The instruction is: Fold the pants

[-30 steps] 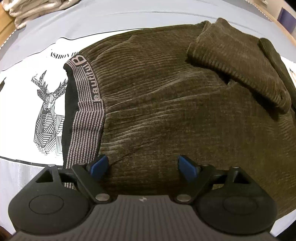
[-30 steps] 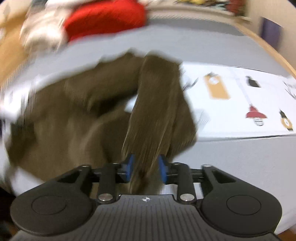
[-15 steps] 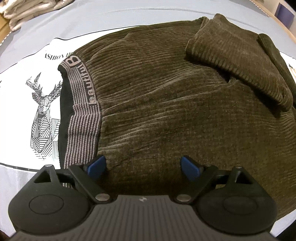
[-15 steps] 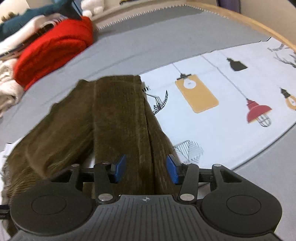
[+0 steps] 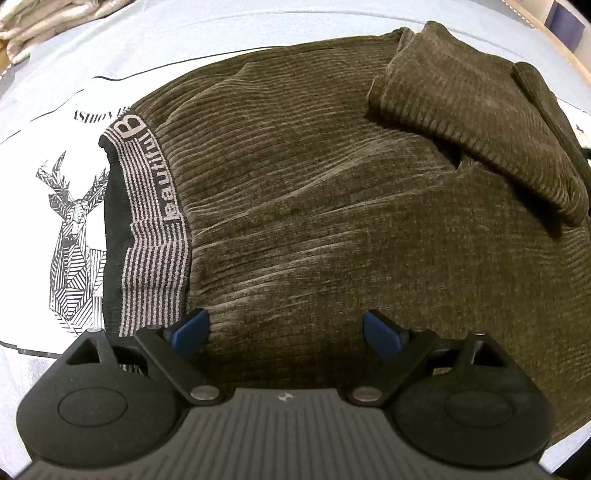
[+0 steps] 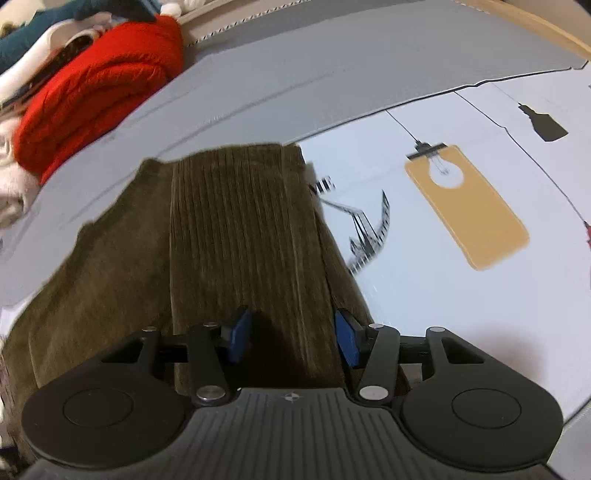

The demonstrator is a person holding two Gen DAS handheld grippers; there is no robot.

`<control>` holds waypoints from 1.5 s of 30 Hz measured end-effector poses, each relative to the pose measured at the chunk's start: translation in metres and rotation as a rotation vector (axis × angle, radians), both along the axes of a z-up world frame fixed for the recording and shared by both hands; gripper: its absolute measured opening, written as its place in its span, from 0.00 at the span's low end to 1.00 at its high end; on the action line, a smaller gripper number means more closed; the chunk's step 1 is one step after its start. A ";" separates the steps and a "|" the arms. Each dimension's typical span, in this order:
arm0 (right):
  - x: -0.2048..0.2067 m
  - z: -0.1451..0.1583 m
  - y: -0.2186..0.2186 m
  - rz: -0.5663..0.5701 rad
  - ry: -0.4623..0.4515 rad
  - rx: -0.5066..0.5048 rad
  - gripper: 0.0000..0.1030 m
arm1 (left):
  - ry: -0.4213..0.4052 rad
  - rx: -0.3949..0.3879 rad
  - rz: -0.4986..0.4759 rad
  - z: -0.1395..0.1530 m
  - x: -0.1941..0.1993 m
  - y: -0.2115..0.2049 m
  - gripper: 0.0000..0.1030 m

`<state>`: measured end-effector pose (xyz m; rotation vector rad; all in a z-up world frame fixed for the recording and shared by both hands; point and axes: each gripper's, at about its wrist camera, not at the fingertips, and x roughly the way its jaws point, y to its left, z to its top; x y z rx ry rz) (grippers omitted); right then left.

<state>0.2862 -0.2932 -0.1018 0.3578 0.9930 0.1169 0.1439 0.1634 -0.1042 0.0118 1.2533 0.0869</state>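
Corduroy pants (image 5: 332, 206) flat; left claw (image 5: 286, 332), right claw (image 6: 291, 338) spread.

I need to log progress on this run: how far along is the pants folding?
Done: the leg end lies folded back over the pants, flat on the printed cloth. In hand: nothing; the left gripper and right gripper are both open above the fabric. Left: the waistband end is unfolded, so probably another fold.

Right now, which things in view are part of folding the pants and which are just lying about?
Part of the job:
brown corduroy pants, one leg folded back on top
left tool, open over them
right tool, open over the leg

Lying about:
red knit
teal garment
cream clothes
printed sheet
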 end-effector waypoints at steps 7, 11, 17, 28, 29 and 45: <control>0.010 0.004 0.008 0.016 -0.034 -0.034 0.13 | 0.005 -0.004 -0.002 -0.001 0.002 0.001 0.92; 0.001 0.025 0.006 0.036 -0.106 -0.032 0.12 | 0.000 0.022 -0.017 -0.004 -0.002 -0.003 0.92; -0.036 0.080 -0.036 -0.044 -0.257 0.026 0.12 | -0.013 0.047 -0.020 -0.004 -0.007 -0.008 0.92; -0.149 0.069 -0.208 -0.448 0.111 -0.175 0.10 | -0.011 0.078 -0.004 0.001 -0.017 -0.017 0.92; -0.158 0.055 -0.223 -0.489 0.208 -0.187 0.10 | -0.010 0.082 -0.005 0.001 -0.018 -0.017 0.92; -0.177 0.049 -0.239 -0.661 0.338 -0.431 0.22 | 0.000 0.087 0.001 -0.003 -0.014 -0.023 0.93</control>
